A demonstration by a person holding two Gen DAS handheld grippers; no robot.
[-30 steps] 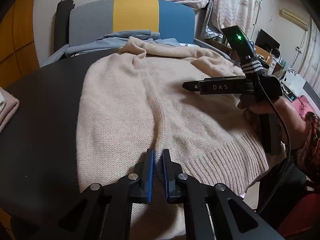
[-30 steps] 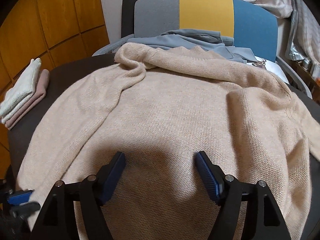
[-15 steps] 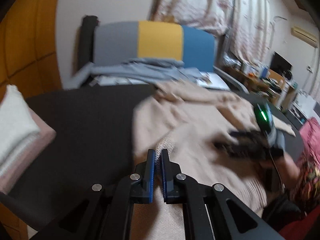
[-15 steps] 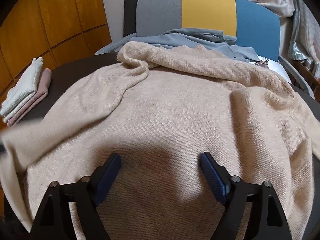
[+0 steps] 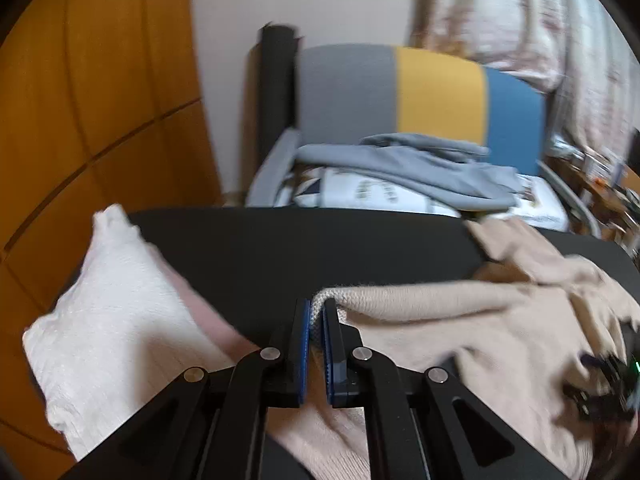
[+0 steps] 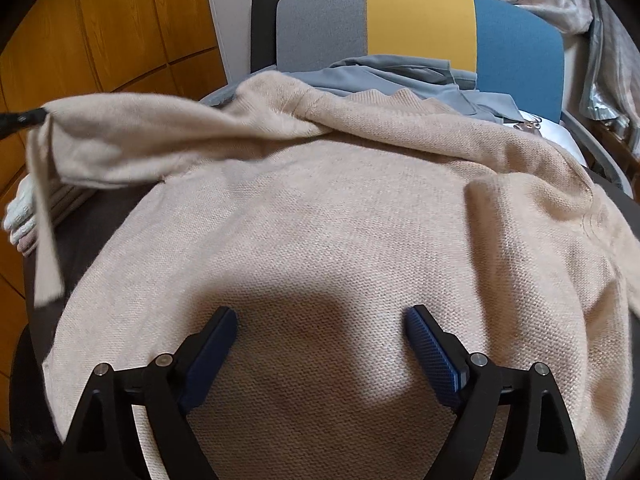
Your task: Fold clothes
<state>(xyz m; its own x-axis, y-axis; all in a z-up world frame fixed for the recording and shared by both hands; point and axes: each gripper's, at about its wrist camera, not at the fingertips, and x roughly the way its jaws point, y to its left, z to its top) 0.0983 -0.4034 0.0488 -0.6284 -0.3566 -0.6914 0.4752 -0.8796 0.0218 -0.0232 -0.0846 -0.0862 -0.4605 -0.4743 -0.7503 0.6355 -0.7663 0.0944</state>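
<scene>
Lifted since a second ago: the sweater's ribbed edge, carried off toward the left of the table.

Left wrist view: the left gripper (image 5: 316, 314) has its jaws pinched on the beige sweater (image 5: 460, 320), the knit trailing right across the dark table (image 5: 280, 244), beside the folded stack (image 5: 104, 312); likely drawing this side out for a fold. Right wrist view: the right gripper (image 6: 322, 330) hovers, jaws wide, over the sweater's body (image 6: 340, 220), probably ready to pin it.

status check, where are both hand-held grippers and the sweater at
Left hand-held gripper shut on beige sweater cuff, sleeve lifted out left. Right hand-held gripper open over the sweater body. Folded towels lie under the raised sleeve.
</scene>
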